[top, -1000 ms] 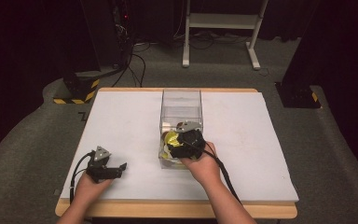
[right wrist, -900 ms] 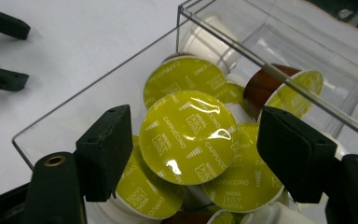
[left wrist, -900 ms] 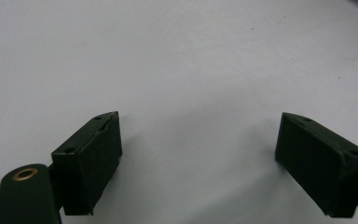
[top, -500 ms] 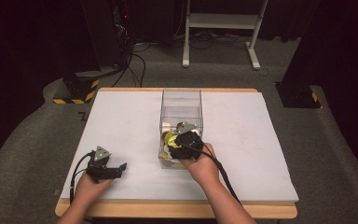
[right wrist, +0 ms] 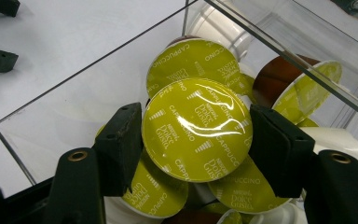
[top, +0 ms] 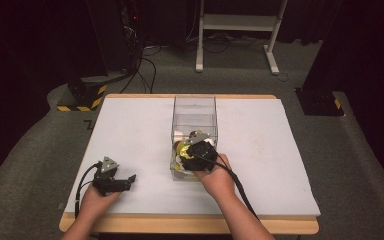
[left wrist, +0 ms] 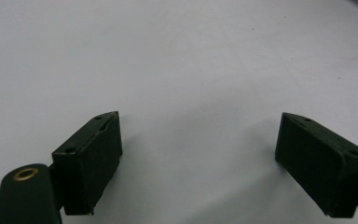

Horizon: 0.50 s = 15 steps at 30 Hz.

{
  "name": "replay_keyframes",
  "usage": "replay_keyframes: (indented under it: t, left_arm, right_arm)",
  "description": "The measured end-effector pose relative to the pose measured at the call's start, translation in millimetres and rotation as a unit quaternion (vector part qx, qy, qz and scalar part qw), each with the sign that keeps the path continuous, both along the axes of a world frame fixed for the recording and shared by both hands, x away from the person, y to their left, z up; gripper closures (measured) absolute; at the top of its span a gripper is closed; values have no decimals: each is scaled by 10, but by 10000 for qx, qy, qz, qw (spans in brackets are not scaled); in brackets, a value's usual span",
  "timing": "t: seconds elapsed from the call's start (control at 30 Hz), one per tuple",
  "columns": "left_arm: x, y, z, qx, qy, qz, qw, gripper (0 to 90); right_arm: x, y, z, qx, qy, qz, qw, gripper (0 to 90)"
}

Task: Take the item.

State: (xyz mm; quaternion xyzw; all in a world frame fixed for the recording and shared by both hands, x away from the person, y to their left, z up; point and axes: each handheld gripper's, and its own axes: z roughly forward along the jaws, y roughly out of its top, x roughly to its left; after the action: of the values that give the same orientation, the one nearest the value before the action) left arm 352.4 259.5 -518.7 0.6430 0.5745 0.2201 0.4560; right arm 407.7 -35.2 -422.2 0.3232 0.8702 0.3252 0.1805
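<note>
A clear plastic box (top: 195, 102) stands mid-table and holds several coffee capsules. My right gripper (right wrist: 196, 123) reaches into its near end. Its jaws have just been closing and now press on both sides of a capsule with a yellow-green Cappuccino lid (right wrist: 196, 144), which sits on top of the pile. In the high view the right gripper (top: 192, 150) is over the box's near half. My left gripper (top: 129, 178) rests on the white table at the near left, well apart from the box. Its jaws (left wrist: 198, 149) stand wide open with nothing between them.
More capsules lie around the held one: another green-lidded one (right wrist: 191, 58), a brown one (right wrist: 279, 74) and white ones (right wrist: 219, 28). The box's clear wall (right wrist: 74, 88) rises close to the jaws. The white table top (top: 280, 140) spreads to both sides.
</note>
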Motion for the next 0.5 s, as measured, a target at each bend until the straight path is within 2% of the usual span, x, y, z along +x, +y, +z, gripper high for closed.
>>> replay_keyframes:
  t: [0.27, 0.5]
  left_arm:
    - [0, 1, 0, 6, 4, -5, 10000, 148]
    - [0, 1, 0, 3, 2, -5, 10000, 148]
  right_arm:
    - [-9, -8, 0, 5, -62, 14, 10000, 377]
    - [-27, -50, 7, 142, -105, -22, 9998, 376]
